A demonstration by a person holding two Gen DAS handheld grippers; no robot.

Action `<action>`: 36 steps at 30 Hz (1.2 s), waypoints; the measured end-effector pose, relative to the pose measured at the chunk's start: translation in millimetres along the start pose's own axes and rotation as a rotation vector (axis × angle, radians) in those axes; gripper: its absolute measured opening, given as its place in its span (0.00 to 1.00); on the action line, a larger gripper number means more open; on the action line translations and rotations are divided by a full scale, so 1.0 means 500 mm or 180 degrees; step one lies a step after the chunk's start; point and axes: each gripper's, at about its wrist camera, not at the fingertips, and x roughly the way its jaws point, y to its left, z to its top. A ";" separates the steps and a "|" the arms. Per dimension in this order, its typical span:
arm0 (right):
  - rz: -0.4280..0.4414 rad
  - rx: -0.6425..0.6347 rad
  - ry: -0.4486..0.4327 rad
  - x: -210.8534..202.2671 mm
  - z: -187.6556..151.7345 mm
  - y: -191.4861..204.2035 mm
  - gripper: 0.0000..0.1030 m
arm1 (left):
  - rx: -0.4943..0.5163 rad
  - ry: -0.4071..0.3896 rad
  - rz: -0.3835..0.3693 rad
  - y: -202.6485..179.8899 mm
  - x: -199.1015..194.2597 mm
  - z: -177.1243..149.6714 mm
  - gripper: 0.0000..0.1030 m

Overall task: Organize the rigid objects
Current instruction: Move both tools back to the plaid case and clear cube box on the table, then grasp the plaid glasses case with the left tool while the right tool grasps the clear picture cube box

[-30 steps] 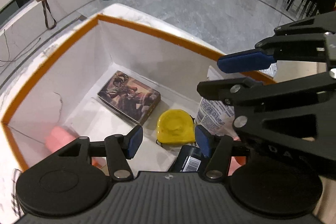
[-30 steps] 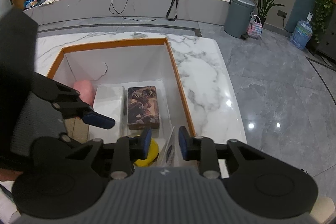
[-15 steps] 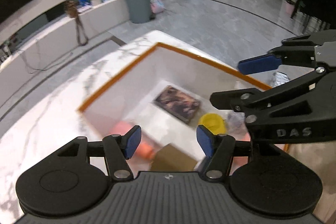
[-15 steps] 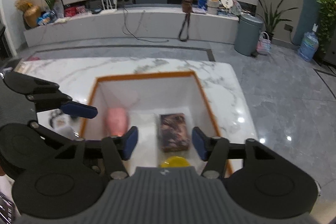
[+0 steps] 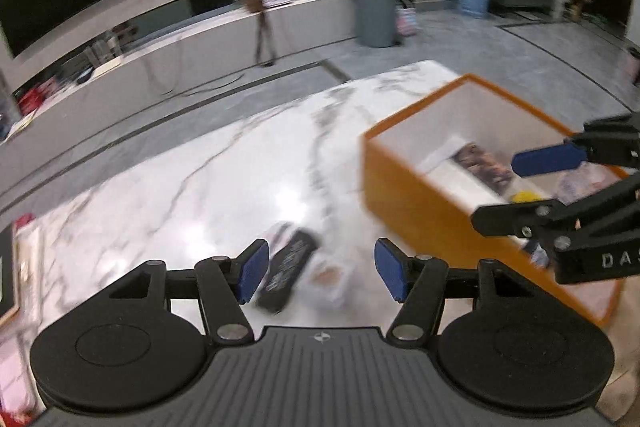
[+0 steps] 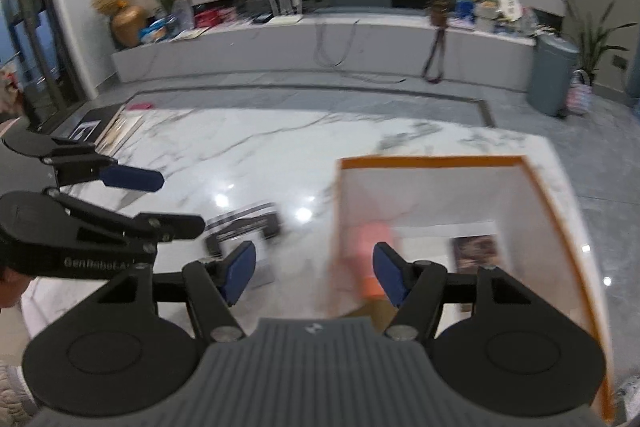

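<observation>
An orange-rimmed white box point(image 5: 416, 203) stands on the marble table and holds a picture-covered box point(image 5: 482, 163), a yellow object point(image 5: 526, 195) and a pink item point(image 6: 374, 243). The box also shows in the right wrist view point(image 6: 432, 163). A black flat device point(image 5: 288, 269) and a small clear packet point(image 5: 330, 277) lie on the table left of the box. My left gripper point(image 5: 320, 275) is open and empty above them. My right gripper point(image 6: 314, 273) is open and empty, above the box's left wall. It shows at the right of the left wrist view point(image 5: 532, 187).
The marble table point(image 5: 180, 195) stretches left and back from the box. Flat books or papers point(image 6: 116, 127) lie at its far left corner. A pink packet point(image 5: 16, 383) sits at the near left edge. The floor drops off beyond the table's right edge.
Both grippers have pulled up and back from inside the box and swung left. The left one now looks at the table beside the box. The right jaws have opened wider.
</observation>
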 end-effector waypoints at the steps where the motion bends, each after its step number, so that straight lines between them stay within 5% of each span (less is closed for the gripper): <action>1: 0.0036 -0.0025 0.0032 0.010 -0.001 0.013 0.58 | -0.0018 0.0018 0.0030 0.009 0.002 -0.007 0.70; 10: 0.0147 -0.0423 0.0325 0.125 -0.015 0.110 0.58 | -0.0095 0.0212 0.0132 0.085 0.043 -0.087 0.70; 19: 0.0049 -0.0639 0.0803 0.254 -0.013 0.127 0.73 | -0.0063 0.0203 0.0049 0.133 0.104 -0.128 0.76; 24: 0.0003 -0.0762 0.0957 0.298 -0.011 0.135 0.73 | 0.0049 0.0210 -0.0001 0.138 0.141 -0.136 0.77; 28: 0.0016 -0.0771 0.1030 0.326 -0.009 0.136 0.68 | 0.0139 0.0235 -0.0004 0.140 0.163 -0.135 0.77; 32: 0.0094 -0.0726 0.1101 0.342 -0.010 0.131 0.48 | 0.0177 0.0265 -0.0043 0.143 0.182 -0.133 0.77; 36: 0.0103 -0.0632 0.1107 0.348 -0.010 0.123 0.46 | 0.0180 0.0285 -0.0057 0.141 0.205 -0.130 0.78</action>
